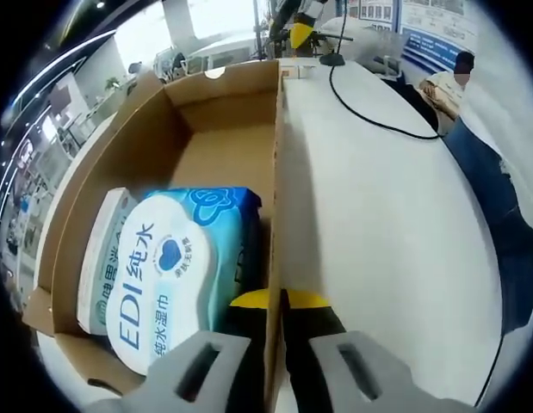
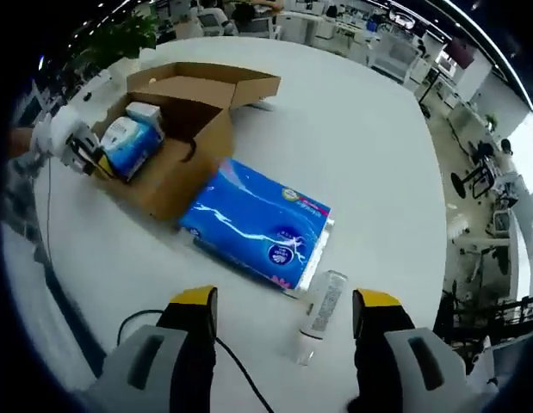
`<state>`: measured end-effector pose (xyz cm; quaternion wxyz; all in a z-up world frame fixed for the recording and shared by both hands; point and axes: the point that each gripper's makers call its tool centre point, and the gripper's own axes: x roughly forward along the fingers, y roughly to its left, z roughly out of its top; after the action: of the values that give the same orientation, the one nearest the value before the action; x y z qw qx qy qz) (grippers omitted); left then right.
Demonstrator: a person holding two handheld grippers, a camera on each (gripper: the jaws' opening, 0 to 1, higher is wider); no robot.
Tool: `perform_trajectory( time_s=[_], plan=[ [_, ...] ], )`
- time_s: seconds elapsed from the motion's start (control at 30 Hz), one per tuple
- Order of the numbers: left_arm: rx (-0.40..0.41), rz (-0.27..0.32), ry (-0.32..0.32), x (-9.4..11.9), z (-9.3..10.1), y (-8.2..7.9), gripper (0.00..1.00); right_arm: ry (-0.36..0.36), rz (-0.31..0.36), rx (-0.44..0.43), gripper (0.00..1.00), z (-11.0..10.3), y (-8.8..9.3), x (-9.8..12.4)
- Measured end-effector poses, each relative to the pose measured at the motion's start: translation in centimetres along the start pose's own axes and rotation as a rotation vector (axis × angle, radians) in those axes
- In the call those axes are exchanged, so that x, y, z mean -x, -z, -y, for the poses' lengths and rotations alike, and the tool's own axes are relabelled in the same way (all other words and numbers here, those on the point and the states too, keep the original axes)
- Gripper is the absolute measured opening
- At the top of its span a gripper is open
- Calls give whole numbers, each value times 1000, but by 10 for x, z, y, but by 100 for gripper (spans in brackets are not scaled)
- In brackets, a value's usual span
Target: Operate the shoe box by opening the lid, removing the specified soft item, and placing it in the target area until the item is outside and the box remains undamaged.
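The shoe box (image 2: 176, 163) sits open on the white table (image 2: 361, 146), lid flap (image 2: 216, 84) folded back toward the far edge. Left gripper (image 1: 276, 303) is clamped on the box's side wall (image 1: 275, 215), one yellow-tipped jaw inside the box and one outside, pinching the cardboard. From the right gripper view you can see it at the box's end, a gloved hand (image 2: 55, 129) behind it.

Inside the box there's a pack of wet wipes (image 1: 176, 275), blue and white, leaning against that same wall, with another white pack (image 1: 98, 258) tucked beside it.

Right gripper (image 2: 285, 311) hangs over the near edge of the table, jaws spread wide, gripping nothing. Just outside the box lies a big blue tissue pack (image 2: 262, 224), touching its corner, and a small clear bottle (image 2: 322, 310) lies next to that. A black cable (image 2: 223, 353) runs along the table near the right gripper.
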<state>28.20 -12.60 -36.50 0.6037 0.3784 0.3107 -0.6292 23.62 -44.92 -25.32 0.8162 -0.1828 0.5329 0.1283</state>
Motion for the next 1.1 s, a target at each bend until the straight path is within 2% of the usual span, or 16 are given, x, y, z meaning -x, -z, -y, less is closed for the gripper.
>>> perform_trajectory(
  time_s=[0.1,0.3,0.4,0.47,0.53,0.8,0.93,1.1],
  plan=[
    [0,-1,1,0,0,0,1,4,41,83,66,-9,-21,9],
    [-4,1,3,0,0,0,1,-8,96,196,66,-24,-61,24],
    [-7,1,3,0,0,0,1,0,106,300,63,-28,-77,28],
    [-7,1,4,0,0,0,1,-18,117,330,64,-34,-86,29],
    [-6,1,4,0,0,0,1,-19,155,371,63,-39,-100,29],
    [2,-3,3,0,0,0,1,-77,181,414,64,-65,-129,23],
    [0,-1,6,1,0,0,1,-95,209,469,64,-76,-144,21],
    [0,-4,13,1,0,0,1,-110,236,526,61,-86,-164,7]
  ],
)
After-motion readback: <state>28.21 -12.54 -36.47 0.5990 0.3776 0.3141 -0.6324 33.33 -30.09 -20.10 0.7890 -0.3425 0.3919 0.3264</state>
